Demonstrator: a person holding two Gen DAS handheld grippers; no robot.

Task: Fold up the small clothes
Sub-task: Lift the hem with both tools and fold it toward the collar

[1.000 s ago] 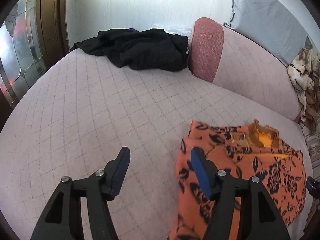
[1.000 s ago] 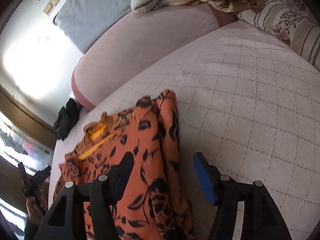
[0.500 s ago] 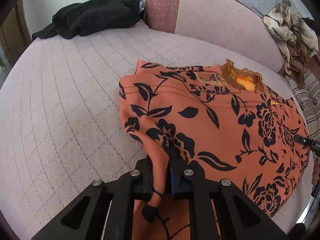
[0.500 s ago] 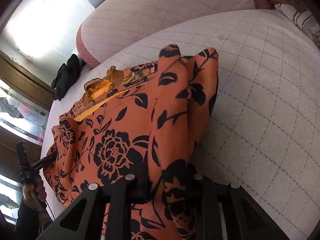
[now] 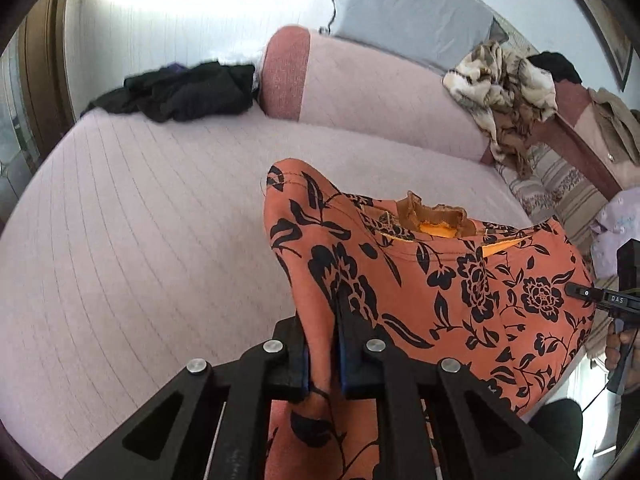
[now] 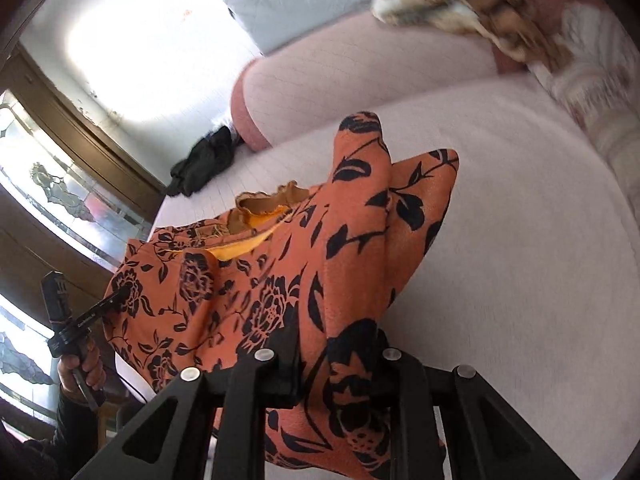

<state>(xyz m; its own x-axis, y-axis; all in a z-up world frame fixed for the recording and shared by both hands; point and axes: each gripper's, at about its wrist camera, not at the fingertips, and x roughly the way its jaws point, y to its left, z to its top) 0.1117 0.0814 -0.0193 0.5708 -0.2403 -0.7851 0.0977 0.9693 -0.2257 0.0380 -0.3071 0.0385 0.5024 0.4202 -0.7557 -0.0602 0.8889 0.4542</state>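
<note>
An orange top with black flowers [image 5: 440, 280] hangs lifted above the pink quilted bed [image 5: 140, 240]. Its brown frilled collar [image 5: 436, 216] faces the headboard. My left gripper [image 5: 325, 356] is shut on the top's left edge. My right gripper [image 6: 340, 376] is shut on the right edge of the same top [image 6: 320, 260]; its fingertips are buried in cloth. The left gripper also shows in the right wrist view [image 6: 120, 294] at the far side of the top. The right gripper shows in the left wrist view [image 5: 576, 290], its tips in the cloth.
A black garment [image 5: 184, 92] lies at the bed's far left by the pink bolster [image 5: 360, 92]. A brown and cream patterned cloth [image 5: 508, 92] is heaped at the right, with striped pillows [image 5: 560, 192] below. A wooden door frame and stained glass [image 6: 60, 192] stand left.
A second ago both grippers were open beside the top lying flat. They closed on its two edges and have lifted it off the bed, so it now hangs between them.
</note>
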